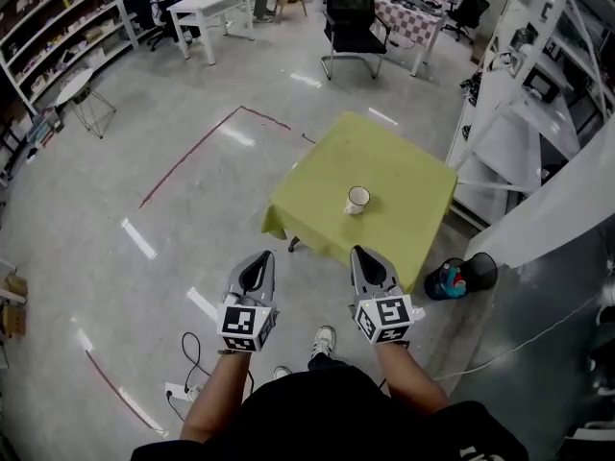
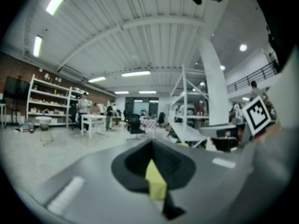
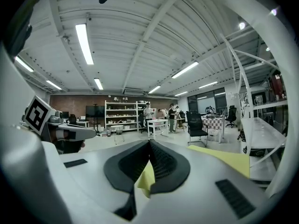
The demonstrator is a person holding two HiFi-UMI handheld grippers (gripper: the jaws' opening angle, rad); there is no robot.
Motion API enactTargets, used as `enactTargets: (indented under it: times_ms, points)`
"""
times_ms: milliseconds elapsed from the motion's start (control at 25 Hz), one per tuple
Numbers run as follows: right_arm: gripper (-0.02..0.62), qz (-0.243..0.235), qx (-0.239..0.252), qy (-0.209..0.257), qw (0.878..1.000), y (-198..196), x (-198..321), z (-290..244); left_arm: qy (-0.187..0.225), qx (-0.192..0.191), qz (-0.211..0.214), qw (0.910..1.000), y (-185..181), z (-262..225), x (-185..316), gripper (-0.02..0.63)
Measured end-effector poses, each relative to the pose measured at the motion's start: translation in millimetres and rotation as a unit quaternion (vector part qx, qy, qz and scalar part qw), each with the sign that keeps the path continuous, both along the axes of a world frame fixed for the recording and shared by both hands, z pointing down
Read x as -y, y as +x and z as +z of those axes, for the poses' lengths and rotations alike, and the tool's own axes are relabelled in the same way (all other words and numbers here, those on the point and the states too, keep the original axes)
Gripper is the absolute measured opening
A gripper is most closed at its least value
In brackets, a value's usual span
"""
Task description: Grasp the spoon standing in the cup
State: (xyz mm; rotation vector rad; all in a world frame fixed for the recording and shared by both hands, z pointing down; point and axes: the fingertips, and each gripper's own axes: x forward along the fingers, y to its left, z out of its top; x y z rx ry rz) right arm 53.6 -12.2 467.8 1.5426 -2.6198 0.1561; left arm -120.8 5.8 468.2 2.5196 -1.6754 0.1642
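A white cup (image 1: 357,200) stands near the middle of a small table under a yellow-green cloth (image 1: 404,176). At this distance I cannot make out a spoon in it. My left gripper (image 1: 263,255) and right gripper (image 1: 359,252) are held side by side, short of the table's near edge and pointing toward it. Both are shut with nothing between the jaws. In the left gripper view the left gripper (image 2: 152,141) shows only a patch of cloth (image 2: 155,180) through its jaws. The right gripper (image 3: 149,141) has the cloth (image 3: 229,158) to its right. Neither gripper view shows the cup.
A black and coloured object (image 1: 459,277) lies on the floor by the table's right corner. White frame racks (image 1: 538,133) stand at the right. A black chair (image 1: 351,17) and white tables (image 1: 211,8) are farther back. A power strip with cable (image 1: 183,390) lies near my feet.
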Motion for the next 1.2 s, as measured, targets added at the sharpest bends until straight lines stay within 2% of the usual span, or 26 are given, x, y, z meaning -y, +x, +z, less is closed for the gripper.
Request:
enactTargets:
  times_ms: [360,600,800,1200]
  points:
    - [0.008,-0.007,0.007,-0.013,1.0,27.9,52.0,8.7,-0.014,0.019,-0.016,0.9996,27.7,3.9,49.6,0.006]
    - [0.008,0.011,0.006,-0.02,1.0,55.4,79.0,14.8,-0.024,0.031,-0.022,0.999,42.4,10.8,76.0,0.006]
    - [0.008,0.025,0.007,-0.032,0.999,67.6,100.0,24.4,-0.035,0.031,-0.011,0.9988,55.5,17.7,102.0,0.006]
    - [0.006,0.058,-0.013,-0.031,0.998,71.4,169.8,32.0,-0.028,0.025,0.037,0.9986,72.6,18.9,184.2,0.006]
